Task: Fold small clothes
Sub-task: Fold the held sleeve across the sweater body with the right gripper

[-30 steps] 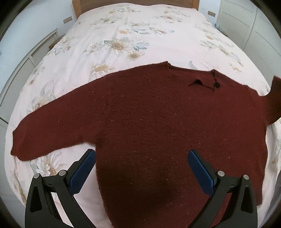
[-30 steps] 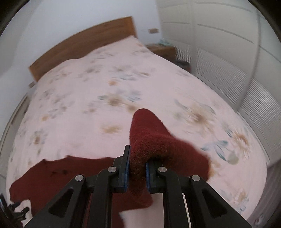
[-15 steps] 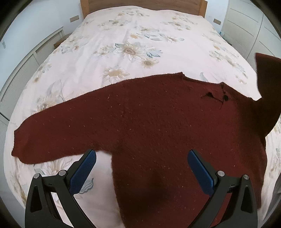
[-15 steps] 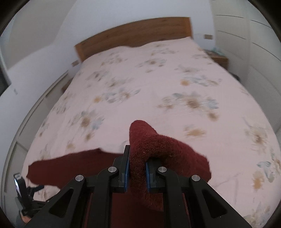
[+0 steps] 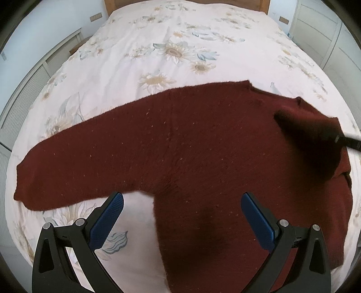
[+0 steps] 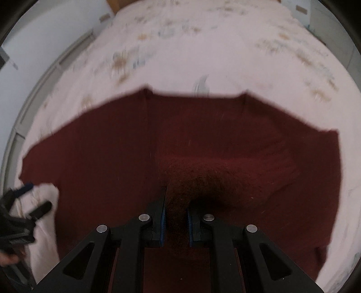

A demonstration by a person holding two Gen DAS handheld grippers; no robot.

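A dark red knitted sweater (image 5: 203, 146) lies flat on the flowered bedspread (image 5: 158, 56), one sleeve (image 5: 67, 171) stretched out to the left. My left gripper (image 5: 180, 216) hangs open above the sweater's lower left edge, nothing between its blue pads. My right gripper (image 6: 177, 216) is shut on the end of the other sleeve (image 6: 203, 178), which is brought over onto the sweater's body (image 6: 112, 146). That sleeve shows as a dark blurred fold (image 5: 311, 144) at the right of the left wrist view.
The bed's wooden headboard (image 5: 108, 3) is at the far end. White louvred cupboards (image 5: 24, 94) run along the left, white wardrobe doors (image 5: 327, 29) on the right. The left gripper (image 6: 27, 202) appears blurred at the right wrist view's left edge.
My right gripper has swung down and inward, carrying the sleeve from beside the bed over onto the sweater's body. My left gripper drifted left, still open.
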